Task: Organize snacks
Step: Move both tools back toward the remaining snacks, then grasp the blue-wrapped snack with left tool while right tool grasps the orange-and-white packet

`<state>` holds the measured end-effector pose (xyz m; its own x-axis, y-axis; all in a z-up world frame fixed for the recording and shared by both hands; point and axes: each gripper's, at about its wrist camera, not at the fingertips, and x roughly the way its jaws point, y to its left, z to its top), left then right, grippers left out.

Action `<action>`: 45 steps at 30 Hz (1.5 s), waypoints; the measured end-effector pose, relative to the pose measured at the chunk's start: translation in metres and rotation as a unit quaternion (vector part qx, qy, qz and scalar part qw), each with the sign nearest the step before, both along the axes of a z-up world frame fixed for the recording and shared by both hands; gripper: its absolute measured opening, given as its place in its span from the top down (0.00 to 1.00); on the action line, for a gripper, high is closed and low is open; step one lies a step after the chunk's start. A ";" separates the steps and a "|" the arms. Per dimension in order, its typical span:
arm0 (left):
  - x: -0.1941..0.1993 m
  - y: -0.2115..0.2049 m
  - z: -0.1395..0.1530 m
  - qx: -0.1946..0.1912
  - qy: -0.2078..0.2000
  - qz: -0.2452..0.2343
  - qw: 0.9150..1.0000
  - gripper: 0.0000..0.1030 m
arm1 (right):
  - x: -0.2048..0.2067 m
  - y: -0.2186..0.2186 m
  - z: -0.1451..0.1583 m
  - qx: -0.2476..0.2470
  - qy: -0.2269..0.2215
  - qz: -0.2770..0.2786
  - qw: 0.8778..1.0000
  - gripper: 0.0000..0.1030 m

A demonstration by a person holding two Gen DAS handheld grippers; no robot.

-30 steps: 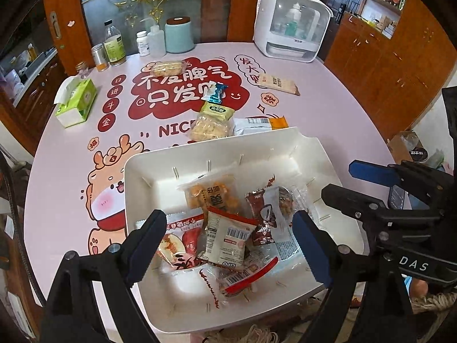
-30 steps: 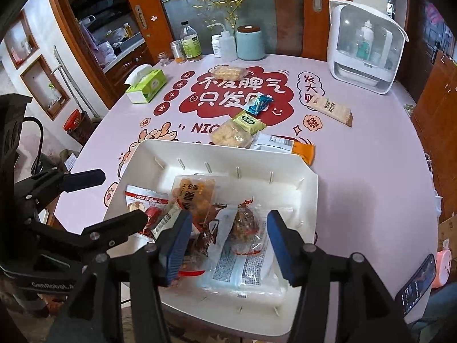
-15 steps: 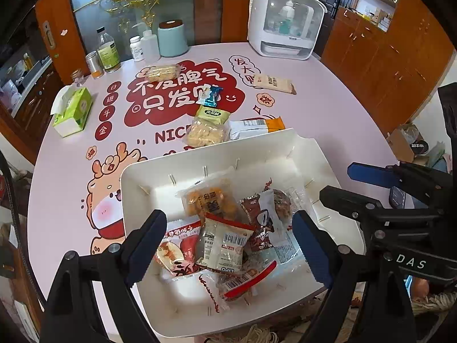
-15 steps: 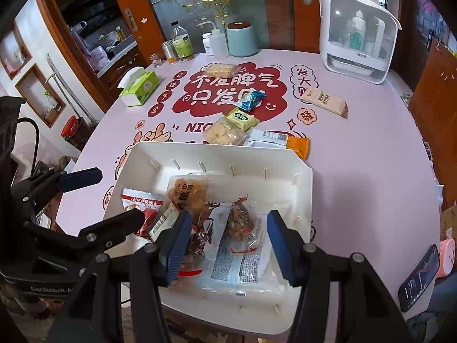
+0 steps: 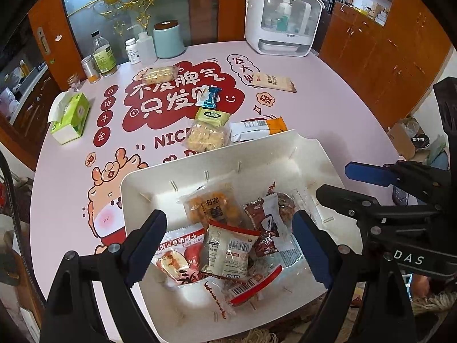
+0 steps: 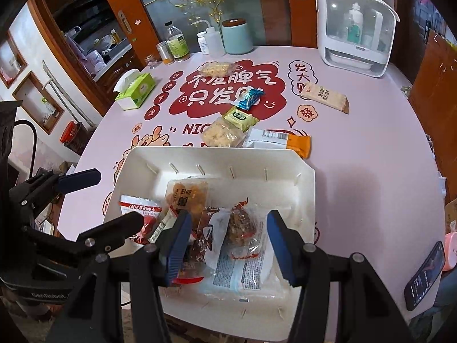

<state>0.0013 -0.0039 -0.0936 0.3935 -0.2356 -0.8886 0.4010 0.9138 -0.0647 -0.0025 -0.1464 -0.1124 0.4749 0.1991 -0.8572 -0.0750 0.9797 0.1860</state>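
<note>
A white tray [image 5: 257, 154] [image 6: 302, 188] sits at the near edge of the pink table and holds several snack packets, among them an orange-filled packet [image 5: 212, 204] [image 6: 187, 195] and a red-and-white packet [image 5: 177, 254] [image 6: 140, 207]. My left gripper [image 5: 228, 245] is open and empty above the tray's near part. My right gripper [image 6: 228, 243] is open and empty over the tray too. Beyond the tray lie a clear cracker bag [image 5: 207, 137] [image 6: 224, 135], a green packet [image 5: 212, 117] [image 6: 240, 117], a blue packet [image 5: 208, 97] [image 6: 248, 97], a white-orange packet [image 5: 257, 127] [image 6: 277, 141], a beige bar [image 5: 272, 81] [image 6: 325, 97] and a far cracker packet [image 5: 158, 74] [image 6: 217, 68].
A green tissue box [image 5: 70, 117] [image 6: 137, 90] stands at the left. Bottles and a teal canister [image 5: 168, 40] [image 6: 237, 35] line the far edge beside a white appliance [image 5: 281, 20] [image 6: 354, 28]. A phone [image 6: 425, 274] lies off the table's right edge.
Both grippers have drawn back and risen slightly, so the tray and table appear smaller and further off. Both stay open and empty. Nothing on the table moved.
</note>
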 end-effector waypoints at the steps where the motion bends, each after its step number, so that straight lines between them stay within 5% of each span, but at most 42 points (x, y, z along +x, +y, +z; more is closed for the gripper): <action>1: 0.001 0.000 0.000 0.000 0.000 -0.001 1.000 0.14 | 0.002 0.000 0.000 0.000 0.000 -0.001 1.000 0.46; 16: 0.040 -0.002 0.012 -0.008 -0.015 -0.015 1.000 0.14 | 0.026 -0.008 0.002 -0.017 -0.012 -0.028 0.999 0.46; 31: 0.124 -0.026 0.044 0.022 -0.082 -0.061 0.995 0.14 | 0.088 -0.064 0.027 -0.056 -0.029 -0.086 0.994 0.46; 39: 0.200 -0.060 0.017 0.047 -0.064 -0.113 0.990 0.14 | 0.154 -0.109 -0.004 0.010 0.045 -0.134 0.990 0.46; 45: 0.268 -0.083 -0.035 0.054 -0.012 -0.142 0.988 0.14 | 0.189 -0.127 -0.067 0.117 0.156 -0.172 0.966 0.46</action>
